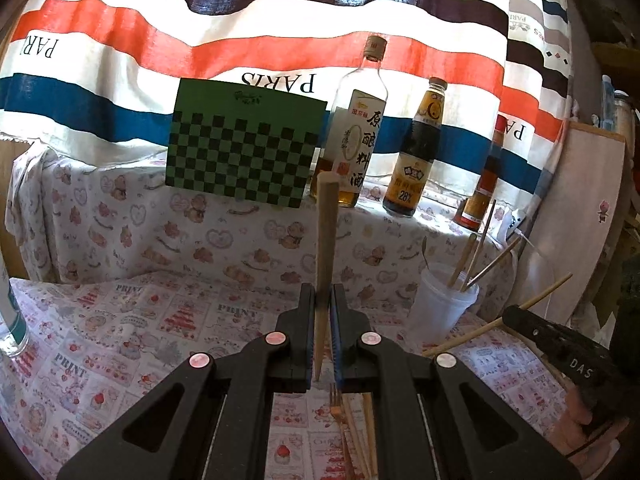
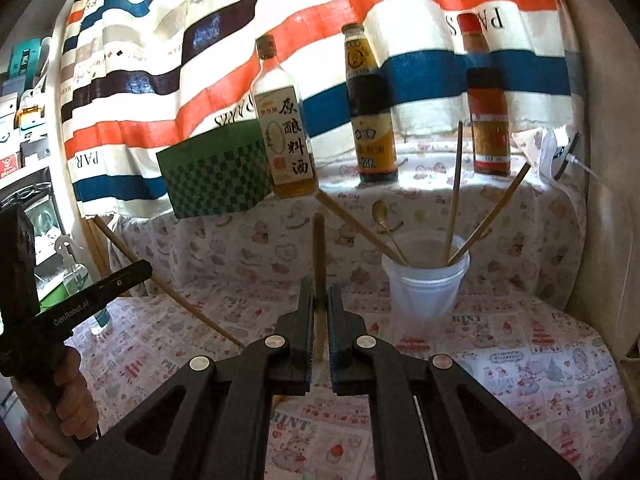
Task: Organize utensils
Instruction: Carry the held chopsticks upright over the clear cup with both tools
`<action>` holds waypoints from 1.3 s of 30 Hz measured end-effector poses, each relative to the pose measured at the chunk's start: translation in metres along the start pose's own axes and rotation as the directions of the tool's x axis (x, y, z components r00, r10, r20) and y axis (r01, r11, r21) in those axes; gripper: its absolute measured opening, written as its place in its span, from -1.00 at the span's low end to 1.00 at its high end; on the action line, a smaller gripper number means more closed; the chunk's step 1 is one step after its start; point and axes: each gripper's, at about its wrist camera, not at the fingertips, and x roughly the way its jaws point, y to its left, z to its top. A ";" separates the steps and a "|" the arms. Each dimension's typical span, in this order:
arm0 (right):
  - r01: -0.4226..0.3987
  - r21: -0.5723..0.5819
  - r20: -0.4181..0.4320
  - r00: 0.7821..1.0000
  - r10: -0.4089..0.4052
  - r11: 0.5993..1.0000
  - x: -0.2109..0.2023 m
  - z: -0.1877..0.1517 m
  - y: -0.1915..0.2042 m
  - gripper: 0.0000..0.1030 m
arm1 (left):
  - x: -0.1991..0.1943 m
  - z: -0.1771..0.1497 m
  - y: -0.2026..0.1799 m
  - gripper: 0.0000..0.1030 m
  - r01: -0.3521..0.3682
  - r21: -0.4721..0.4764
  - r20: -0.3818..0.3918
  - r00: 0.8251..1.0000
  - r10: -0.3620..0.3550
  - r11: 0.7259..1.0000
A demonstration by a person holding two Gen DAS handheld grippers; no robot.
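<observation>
A chopstick is being gripped upright by the right tool, the nearer one, with the cup lying ahead-right; the left tool is likewise clamping a chopstick.

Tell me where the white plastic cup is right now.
The white plastic cup stands on the patterned tablecloth, right of centre in the right wrist view, below the bottle ledge, already holding chopsticks and a spoon. The left wrist view shows it at right.

Matt wooden chopstick — translucent plastic cup.
</observation>
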 end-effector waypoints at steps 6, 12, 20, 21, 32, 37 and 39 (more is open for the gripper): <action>0.014 -0.014 -0.043 0.999 -0.015 1.000 0.010 -0.004 0.002 -0.87 | 0.004 -0.003 0.001 -0.88 -0.012 -0.007 -0.013 1.000 0.012 1.000; 0.019 -0.036 -0.050 0.999 -0.021 0.999 0.013 -0.006 0.004 -0.86 | 0.016 -0.009 0.002 -0.87 -0.019 -0.009 -0.054 0.998 0.019 1.000; 0.029 -0.026 -0.056 0.998 -0.030 0.999 0.014 -0.006 0.003 -0.86 | 0.024 -0.014 0.002 -0.88 -0.024 -0.015 -0.081 0.996 0.023 1.000; 0.031 -0.021 -0.056 0.998 -0.032 0.999 0.014 -0.005 0.001 -0.85 | 0.023 -0.013 0.003 -0.88 -0.022 -0.017 -0.074 0.997 0.021 1.000; 0.008 0.025 0.057 0.998 -0.009 1.000 -0.015 0.012 -0.009 -0.86 | -0.005 0.010 -0.001 -0.88 0.040 -0.022 0.016 0.999 -0.040 0.999; 0.037 0.030 0.114 0.993 -0.040 0.999 -0.036 0.044 -0.018 -0.86 | 0.003 0.036 -0.034 -0.88 0.105 0.012 -0.004 0.994 -0.105 0.994; 0.061 0.016 0.158 0.985 -0.063 0.998 -0.050 0.063 -0.022 -0.86 | 0.006 0.048 -0.056 -0.88 0.133 0.071 0.009 0.991 -0.134 0.988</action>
